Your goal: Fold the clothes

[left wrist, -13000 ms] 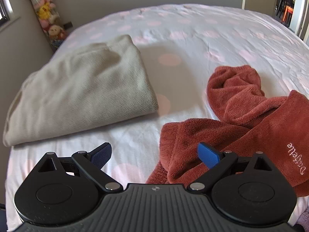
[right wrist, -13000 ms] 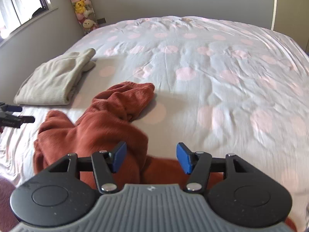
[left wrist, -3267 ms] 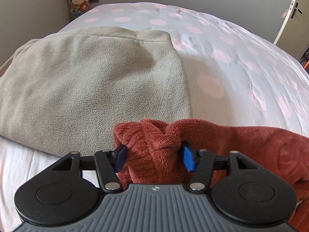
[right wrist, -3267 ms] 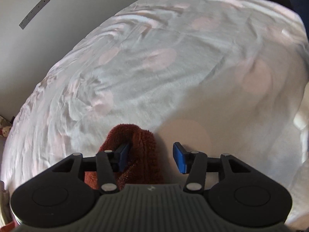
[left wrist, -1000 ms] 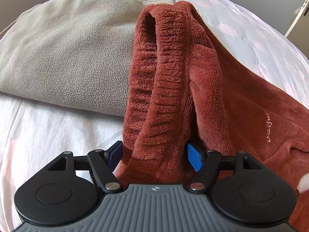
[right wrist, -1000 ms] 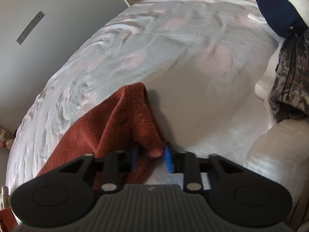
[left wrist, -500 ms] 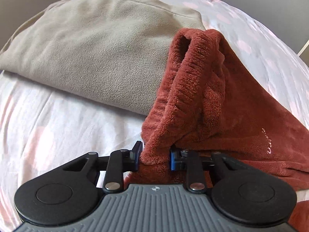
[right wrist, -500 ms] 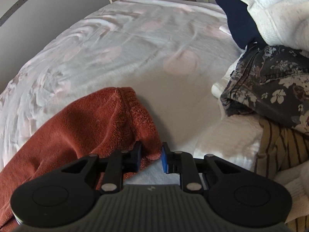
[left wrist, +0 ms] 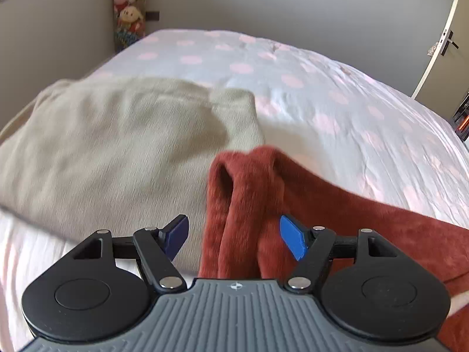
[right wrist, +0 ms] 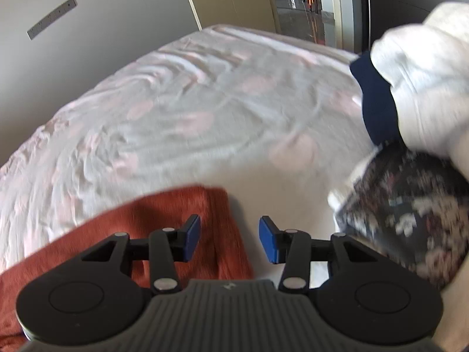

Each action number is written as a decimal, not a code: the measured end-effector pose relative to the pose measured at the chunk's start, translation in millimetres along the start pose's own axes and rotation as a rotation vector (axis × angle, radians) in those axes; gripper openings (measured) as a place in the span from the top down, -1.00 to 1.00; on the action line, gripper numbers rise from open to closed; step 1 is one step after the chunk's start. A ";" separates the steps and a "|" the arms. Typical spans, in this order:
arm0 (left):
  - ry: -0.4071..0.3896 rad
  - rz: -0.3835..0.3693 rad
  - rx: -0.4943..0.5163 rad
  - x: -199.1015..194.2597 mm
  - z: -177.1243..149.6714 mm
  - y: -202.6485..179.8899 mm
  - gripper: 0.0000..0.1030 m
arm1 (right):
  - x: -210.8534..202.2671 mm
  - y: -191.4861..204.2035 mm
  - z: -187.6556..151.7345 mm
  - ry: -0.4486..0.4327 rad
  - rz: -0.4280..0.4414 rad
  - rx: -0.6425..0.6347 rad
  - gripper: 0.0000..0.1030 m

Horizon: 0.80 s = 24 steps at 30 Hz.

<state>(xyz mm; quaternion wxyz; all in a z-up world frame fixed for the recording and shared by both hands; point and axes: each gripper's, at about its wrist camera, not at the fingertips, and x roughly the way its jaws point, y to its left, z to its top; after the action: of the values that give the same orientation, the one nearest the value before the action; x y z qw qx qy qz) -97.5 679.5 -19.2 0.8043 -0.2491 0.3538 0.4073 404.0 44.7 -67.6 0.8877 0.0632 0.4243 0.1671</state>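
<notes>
Both views are smeared by motion, and the heap of clothes [right wrist: 410, 146] at the right edge of the right wrist view is cut off and hard to sort. The rust-red fleece [left wrist: 249, 193] lies on the spotted bed cover [left wrist: 322, 96], one end touching the folded beige garment [left wrist: 117, 140]. The left tongs [left wrist: 233, 236] have just been opening and stand wide, pads clear of the fleece fold between them. The right tongs [right wrist: 230, 242] have also just been opening; the fleece's other end [right wrist: 176, 214] lies below them, untouched.
</notes>
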 end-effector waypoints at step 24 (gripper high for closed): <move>-0.157 0.161 -0.118 44.3 32.1 -11.3 0.44 | 78.7 31.3 34.6 -0.071 0.012 -0.031 0.50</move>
<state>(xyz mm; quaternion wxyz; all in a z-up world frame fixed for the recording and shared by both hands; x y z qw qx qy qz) -57.8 716.6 -32.0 0.7782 -0.2343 0.2840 0.5088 469.1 102.6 -95.4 0.9021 0.0581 0.3893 0.1767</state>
